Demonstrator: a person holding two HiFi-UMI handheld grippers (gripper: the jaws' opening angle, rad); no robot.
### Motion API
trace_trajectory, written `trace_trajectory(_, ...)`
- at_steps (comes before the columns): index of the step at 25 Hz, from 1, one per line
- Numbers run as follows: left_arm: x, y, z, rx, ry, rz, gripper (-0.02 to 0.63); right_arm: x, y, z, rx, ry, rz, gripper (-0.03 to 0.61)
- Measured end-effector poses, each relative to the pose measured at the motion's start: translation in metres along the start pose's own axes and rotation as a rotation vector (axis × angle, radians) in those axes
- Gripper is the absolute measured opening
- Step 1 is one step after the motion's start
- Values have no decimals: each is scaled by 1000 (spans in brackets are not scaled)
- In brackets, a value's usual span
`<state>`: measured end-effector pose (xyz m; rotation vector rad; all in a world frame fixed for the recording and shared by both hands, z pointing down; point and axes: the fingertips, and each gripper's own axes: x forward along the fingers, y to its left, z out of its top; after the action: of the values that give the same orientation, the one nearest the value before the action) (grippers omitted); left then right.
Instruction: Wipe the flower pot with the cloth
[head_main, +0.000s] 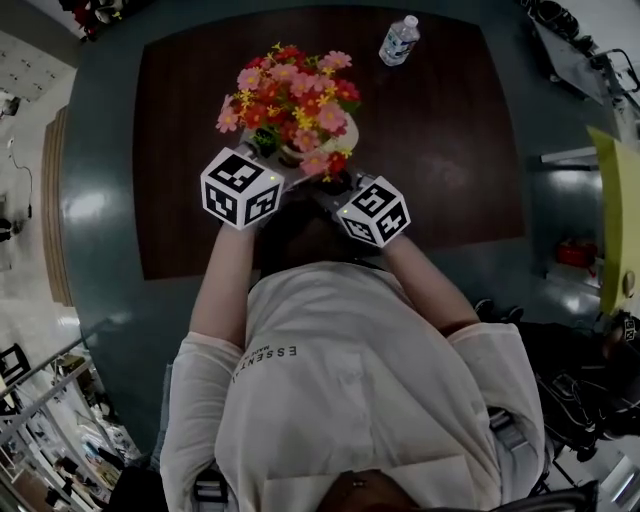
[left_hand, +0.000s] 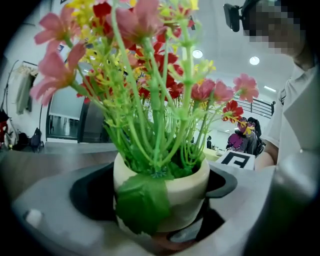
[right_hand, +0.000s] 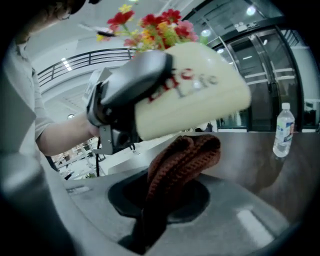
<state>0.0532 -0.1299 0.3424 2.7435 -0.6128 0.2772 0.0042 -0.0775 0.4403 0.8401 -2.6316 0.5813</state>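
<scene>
Left gripper clamps the cream flower pot, tilted and held above the dark surface. The right gripper is closed on a brown knitted cloth just under the pot's side; whether they touch is unclear. A good wipe likely calls for light, even pressure along the curved wall, a firm hold on the pot, and keeping the cloth clear of the flowers. Red lettering on the pot seems to read "Life", partly covered by the left gripper. The shirt print shows "ESSENT".
</scene>
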Motion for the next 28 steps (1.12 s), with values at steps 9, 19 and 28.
trace_trajectory(9,-9,-18,11,17,20,-78,541,-26,-66,42,76,-125,-126,51)
trace_trajectory(19,-10,-26,18,-13,1,-141,541,-16,-19,61,-56,-250,14,52)
trace_trajectory(28,-12,-19,14,-29,-10,-124,541,-11,25,43,-69,-225,173,52)
